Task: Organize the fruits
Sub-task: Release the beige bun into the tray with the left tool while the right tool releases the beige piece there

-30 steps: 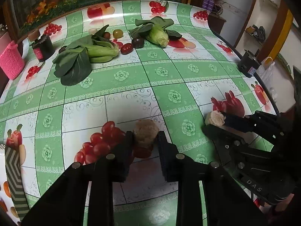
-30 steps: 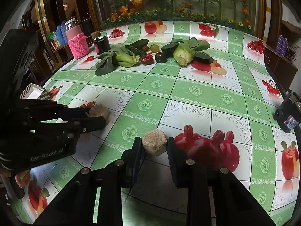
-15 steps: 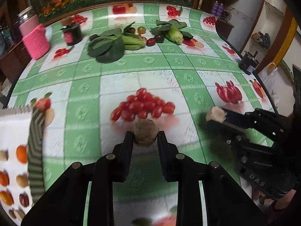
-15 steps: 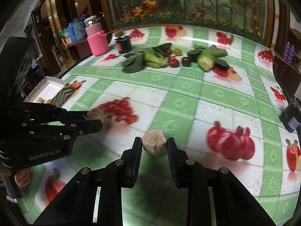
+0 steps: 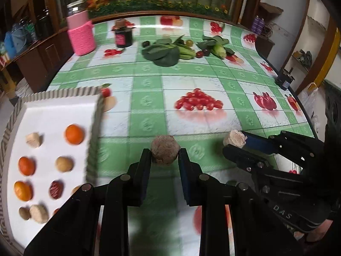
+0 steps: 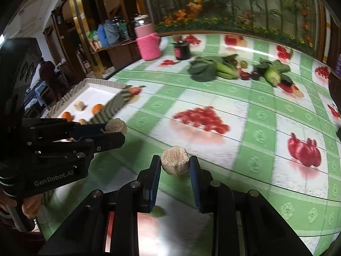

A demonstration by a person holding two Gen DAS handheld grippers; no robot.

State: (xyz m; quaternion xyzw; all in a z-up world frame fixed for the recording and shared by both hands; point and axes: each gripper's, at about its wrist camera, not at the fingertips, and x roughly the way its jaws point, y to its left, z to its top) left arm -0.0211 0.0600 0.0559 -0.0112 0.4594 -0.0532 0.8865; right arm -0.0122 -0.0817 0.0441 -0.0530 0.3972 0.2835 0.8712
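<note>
My left gripper [image 5: 165,155] is shut on a rough tan-brown round fruit [image 5: 164,152], held above the table to the right of the white tray [image 5: 53,108]. It also shows in the right wrist view [image 6: 115,130], near the tray's near corner [image 6: 110,106]. My right gripper [image 6: 174,165] is shut on a pale tan round fruit [image 6: 174,163]; it also shows at the right of the left wrist view [image 5: 233,141]. The tray holds several small fruits: oranges [image 5: 74,134], tan balls [image 5: 64,163] and a red date [image 5: 55,189].
At the far side of the green fruit-print table [image 5: 149,81] lie leafy greens [image 5: 166,53], a corn-like vegetable [image 5: 219,50], small dark and red fruits [image 5: 200,53], a dark jar [image 5: 123,36] and a pink-sleeved jar [image 5: 81,35]. A small black box [image 5: 284,79] sits at the right edge.
Both grippers have lifted and swung left with their fruits still held. The white tray has come into view at the left, and the vegetables look farther away.
</note>
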